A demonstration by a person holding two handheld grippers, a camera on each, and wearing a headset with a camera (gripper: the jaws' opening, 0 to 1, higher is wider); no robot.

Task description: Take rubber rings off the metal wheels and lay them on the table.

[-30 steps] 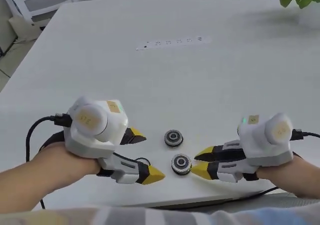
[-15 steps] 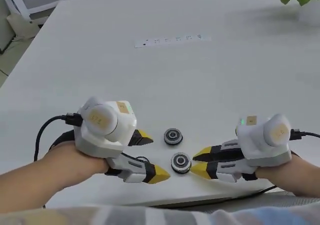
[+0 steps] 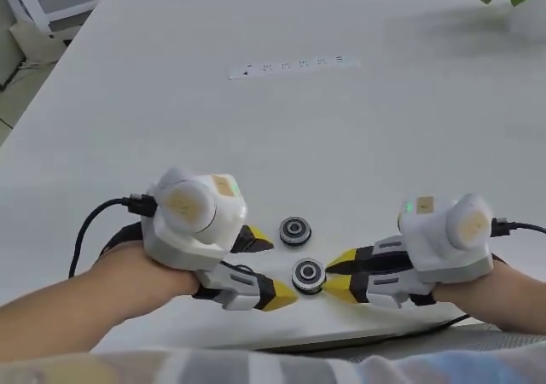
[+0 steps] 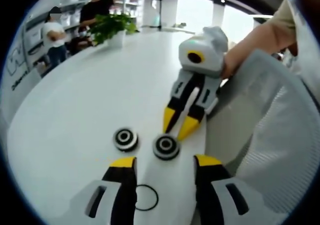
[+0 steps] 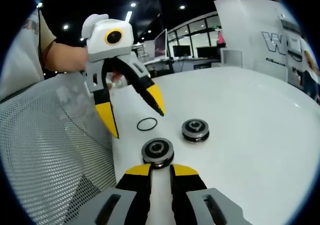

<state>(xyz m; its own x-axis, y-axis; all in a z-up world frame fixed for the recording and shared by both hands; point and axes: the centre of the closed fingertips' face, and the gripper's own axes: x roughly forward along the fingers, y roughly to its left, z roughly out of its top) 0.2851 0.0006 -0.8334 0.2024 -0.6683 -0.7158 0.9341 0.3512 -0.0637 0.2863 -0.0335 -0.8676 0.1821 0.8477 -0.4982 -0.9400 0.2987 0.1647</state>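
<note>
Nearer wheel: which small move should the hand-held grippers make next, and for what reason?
Probably ease the left hand-held gripper forward until its open jaws straddle the nearer wheel. The wheel lies just ahead of them, and the right hand-held gripper, jaws narrowly parted, points at its other side. One loose ring lies on the table between the left jaws.

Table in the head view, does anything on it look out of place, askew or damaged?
Nothing stands out. The near wheel and far wheel lie flat on the table, a loose rubber ring lies flat nearby, and the left tongs and right tongs flank the near wheel.
</note>
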